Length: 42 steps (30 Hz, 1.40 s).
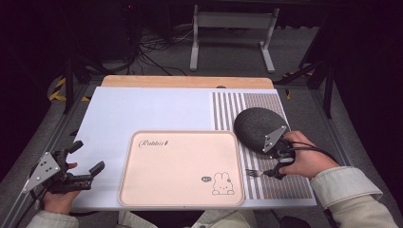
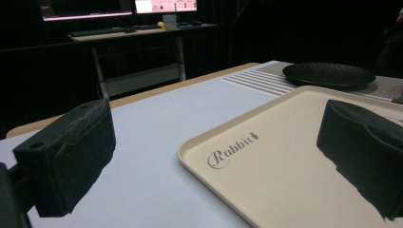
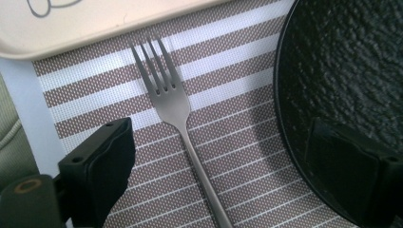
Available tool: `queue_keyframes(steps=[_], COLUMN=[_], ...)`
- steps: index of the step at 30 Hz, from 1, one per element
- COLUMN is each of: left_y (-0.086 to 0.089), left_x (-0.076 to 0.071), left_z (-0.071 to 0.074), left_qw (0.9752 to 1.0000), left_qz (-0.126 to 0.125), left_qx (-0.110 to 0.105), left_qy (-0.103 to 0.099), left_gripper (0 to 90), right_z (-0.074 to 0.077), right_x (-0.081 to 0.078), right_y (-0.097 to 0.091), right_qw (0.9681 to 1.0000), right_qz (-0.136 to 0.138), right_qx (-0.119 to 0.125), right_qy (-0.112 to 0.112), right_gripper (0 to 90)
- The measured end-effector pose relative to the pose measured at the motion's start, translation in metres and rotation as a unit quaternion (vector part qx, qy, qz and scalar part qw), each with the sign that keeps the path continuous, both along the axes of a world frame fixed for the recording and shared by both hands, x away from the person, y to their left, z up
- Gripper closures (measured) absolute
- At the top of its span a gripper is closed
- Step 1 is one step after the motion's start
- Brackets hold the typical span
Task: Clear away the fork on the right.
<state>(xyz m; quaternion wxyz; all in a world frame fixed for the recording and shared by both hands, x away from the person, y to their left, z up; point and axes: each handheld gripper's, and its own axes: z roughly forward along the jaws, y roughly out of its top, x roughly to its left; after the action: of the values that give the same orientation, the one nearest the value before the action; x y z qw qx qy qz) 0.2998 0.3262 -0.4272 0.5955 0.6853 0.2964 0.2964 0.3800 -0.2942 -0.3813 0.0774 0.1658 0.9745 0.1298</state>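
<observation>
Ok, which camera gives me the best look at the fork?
The right gripper view: the fork lies on the striped mat between the open jaws of the right gripper, tines toward the tray. In the high view it is only a small glint by that gripper.

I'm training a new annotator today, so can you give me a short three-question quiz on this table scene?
1. True or false: the fork lies inside the beige tray.
2. Multiple choice: the right claw stands A) shut on the fork, B) open with the fork handle between its jaws, C) shut on the dark plate.
3. Short answer: which animal is drawn on the tray's near right corner?

Key
1. False: it lies on the striped placemat, beside the tray.
2. B.
3. A rabbit.
</observation>
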Motion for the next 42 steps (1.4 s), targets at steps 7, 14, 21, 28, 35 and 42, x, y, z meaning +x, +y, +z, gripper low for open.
queue_keyframes(steps=[7, 14, 21, 28, 35, 42], left_y=[0.0, 0.0, 0.0, 0.0, 0.0, 0.0], left_x=[0.0, 0.0, 0.0, 0.0, 0.0, 0.0], left_z=[0.0, 0.0, 0.0, 0.0, 0.0, 0.0], left_qw=[1.0, 1.0, 1.0, 1.0, 1.0, 1.0], left_qz=[0.0, -0.001, 0.0, 0.001, 0.001, 0.001], left_qx=[0.0, 0.001, 0.0, 0.0, -0.001, 0.0], left_qy=[0.0, 0.001, 0.0, 0.0, 0.0, 0.0], left_gripper=[0.0, 0.0, 0.0, 0.0, 0.0, 0.0], right_z=[-0.011, -0.019, -0.026, -0.029, -0.03, -0.031], right_x=[0.0, -0.001, -0.002, 0.0, 0.001, 0.001], right_y=[-0.001, -0.001, 0.0, 0.002, 0.003, 0.008], right_qw=[0.9993, 0.9978, 0.9962, 0.9938, 0.9889, 0.9849], right_qz=[0.003, 0.019, 0.032, 0.058, 0.087, 0.105], right_qx=[-0.029, -0.048, -0.061, -0.077, -0.103, -0.122], right_qy=[0.024, 0.043, 0.053, 0.056, 0.063, 0.065], right_gripper=[10.6, 13.2, 16.0, 34.1, 55.0, 67.4])
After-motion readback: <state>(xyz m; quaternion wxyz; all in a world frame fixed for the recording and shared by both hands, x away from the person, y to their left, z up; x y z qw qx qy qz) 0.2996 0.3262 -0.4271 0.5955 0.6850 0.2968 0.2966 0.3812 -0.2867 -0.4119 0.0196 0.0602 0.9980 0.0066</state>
